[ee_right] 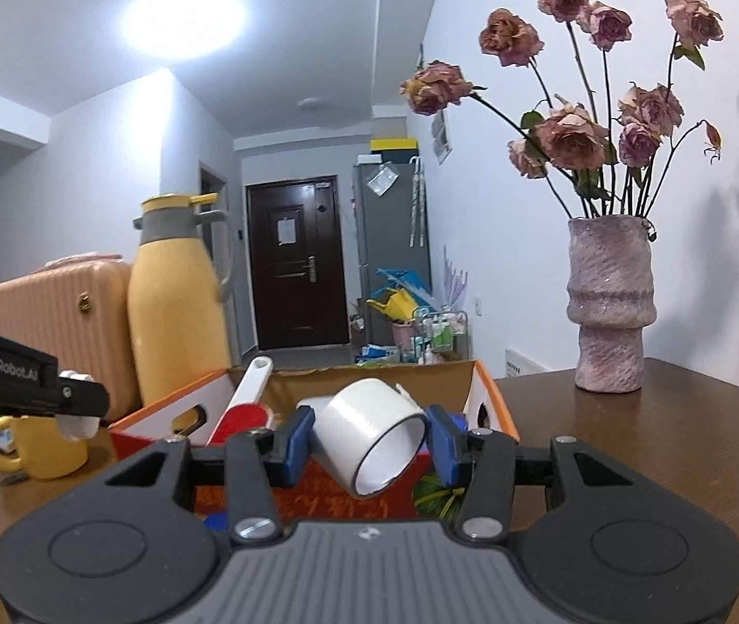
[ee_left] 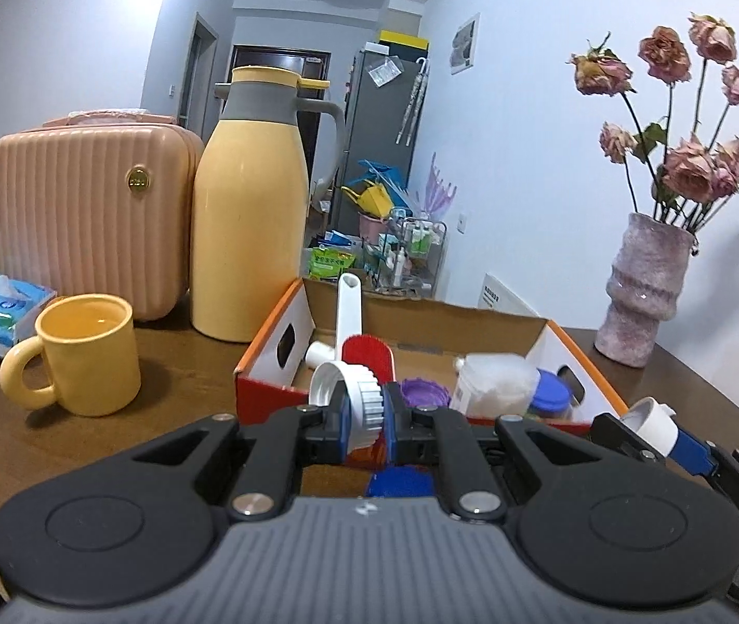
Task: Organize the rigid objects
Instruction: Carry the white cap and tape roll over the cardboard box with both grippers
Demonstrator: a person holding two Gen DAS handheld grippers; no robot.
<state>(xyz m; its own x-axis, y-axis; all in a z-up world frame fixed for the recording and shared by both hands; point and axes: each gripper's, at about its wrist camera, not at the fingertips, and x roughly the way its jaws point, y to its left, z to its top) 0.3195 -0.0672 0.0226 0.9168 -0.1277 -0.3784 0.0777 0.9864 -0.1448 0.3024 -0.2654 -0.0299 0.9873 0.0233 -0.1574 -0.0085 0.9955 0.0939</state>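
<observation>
My left gripper (ee_left: pixel 364 418) is clenched on a white ribbed cap (ee_left: pixel 356 405), which sits at centre frame in the left view, just in front of the near wall of the open box (ee_left: pixel 271 364) on the bench (ee_left: pixel 172 405). My right gripper (ee_right: pixel 369 437) grasps a white tape roll (ee_right: pixel 369 434) between its blue pads (ee_right: pixel 442 442), tilted with its open end toward the lens, low in the centre of the right view and in front of the box. Inside the box, beyond both grippers, lie a red-and-white scoop (ee_left: pixel 354 333), a purple lid (ee_left: pixel 424 392) and a blue-lidded jar (ee_left: pixel 551 400).
</observation>
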